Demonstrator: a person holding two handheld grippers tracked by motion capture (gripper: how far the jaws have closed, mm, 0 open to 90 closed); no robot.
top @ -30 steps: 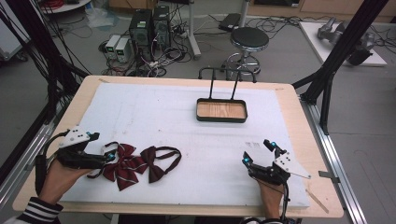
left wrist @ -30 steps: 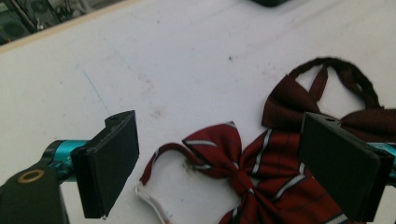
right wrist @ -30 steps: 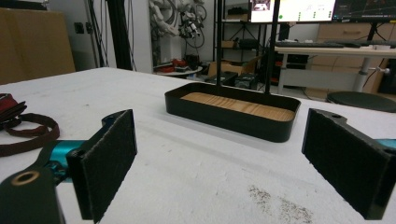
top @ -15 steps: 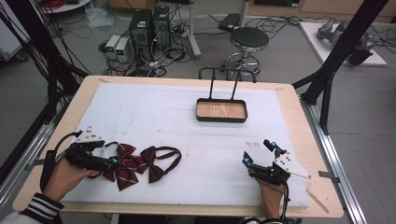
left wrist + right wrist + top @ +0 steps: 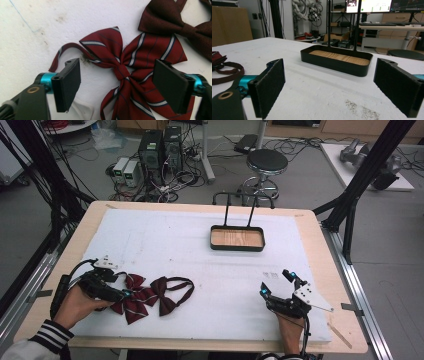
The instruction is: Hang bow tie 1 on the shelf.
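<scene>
A black tray (image 5: 237, 239) sits beyond a plain maroon bow tie (image 5: 167, 295).

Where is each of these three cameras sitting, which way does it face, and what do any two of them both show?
High view: above the person's side, facing forward and down on the table; both forearms, left gripper, right gripper.
Left gripper view: on the left gripper, facing down at the striped bow tie; its jaws, just closing, straddle the knot without touching.
Right gripper view: on the right gripper, looking level at the tray; jaws open.
Shared: high and left see the striped bow; high and right the tray.
</scene>
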